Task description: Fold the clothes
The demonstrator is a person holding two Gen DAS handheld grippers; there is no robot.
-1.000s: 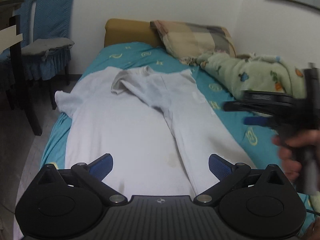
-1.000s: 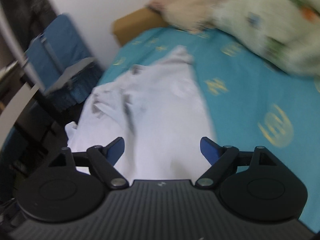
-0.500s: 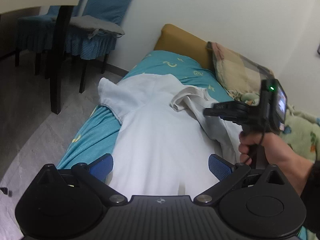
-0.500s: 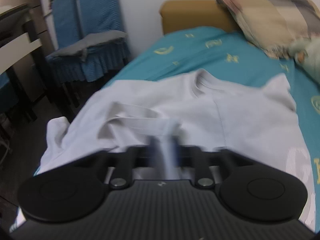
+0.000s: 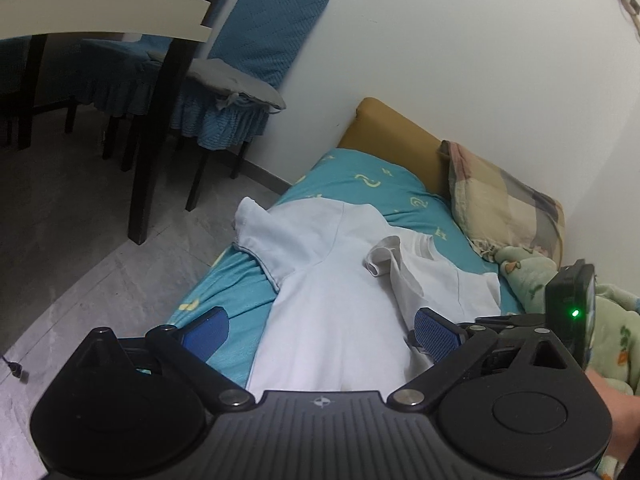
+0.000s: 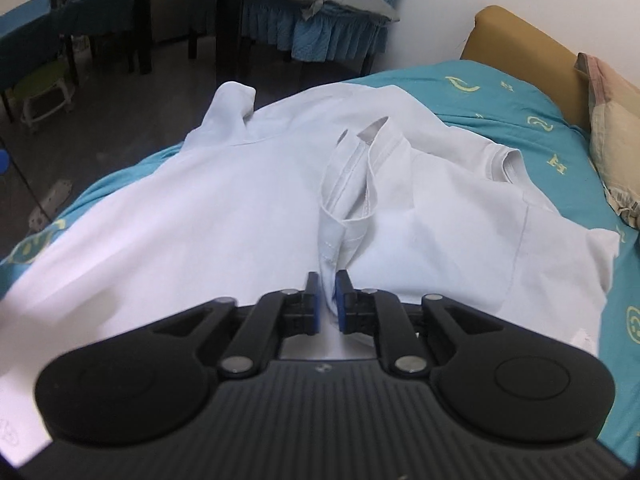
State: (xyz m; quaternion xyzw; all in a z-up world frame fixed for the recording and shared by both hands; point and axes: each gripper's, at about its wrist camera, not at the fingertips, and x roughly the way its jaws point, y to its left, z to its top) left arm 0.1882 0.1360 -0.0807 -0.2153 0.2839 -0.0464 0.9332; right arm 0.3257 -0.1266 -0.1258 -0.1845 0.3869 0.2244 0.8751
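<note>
Shirt: a white short-sleeved cotton T-shirt (image 6: pixel 224 200) lies spread along the bed with the teal patterned sheet (image 6: pixel 500 92), collar toward the tan headboard (image 5: pixel 392 136), long axis running away from both cameras. One sleeve is doubled back onto the chest as a rumpled fold (image 6: pixel 352 184). Right hand-held gripper (image 6: pixel 328 300) has just been easing its jaws a little wider; the near end of that fold sits between the pads, seemingly pinched (contact hard to confirm). Left hand-held gripper (image 5: pixel 320 332), jaws wide apart and empty, hovers over the hem side. Right is plainly the nearer one.
</note>
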